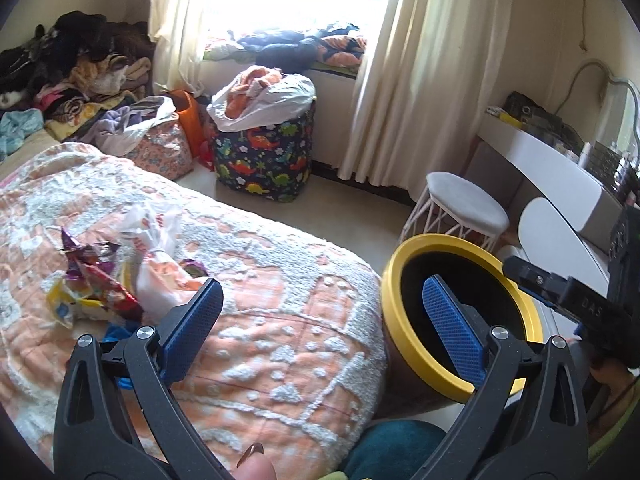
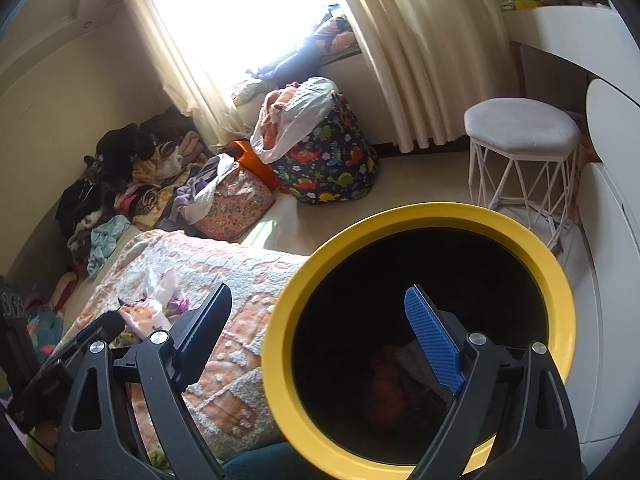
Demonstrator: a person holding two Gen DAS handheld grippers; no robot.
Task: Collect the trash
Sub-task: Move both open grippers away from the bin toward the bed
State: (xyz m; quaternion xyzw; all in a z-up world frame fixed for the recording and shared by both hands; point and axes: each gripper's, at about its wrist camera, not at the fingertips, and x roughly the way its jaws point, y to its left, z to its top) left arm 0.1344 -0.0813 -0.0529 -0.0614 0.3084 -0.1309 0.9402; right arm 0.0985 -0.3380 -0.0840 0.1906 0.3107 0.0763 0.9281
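Both the left gripper (image 1: 326,328) and the right gripper (image 2: 320,336) have jaws spread wide, empty. Snack wrappers (image 1: 94,280) and a plastic bag (image 1: 154,240) lie on the bed (image 1: 280,280), beside the yellow-rimmed trash bin (image 2: 420,216).

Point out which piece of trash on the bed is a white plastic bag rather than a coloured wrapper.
The crumpled white plastic bag, standing tallest in the heap on the quilt; beside it, the purple wrapper and red wrapper are small and brightly printed.
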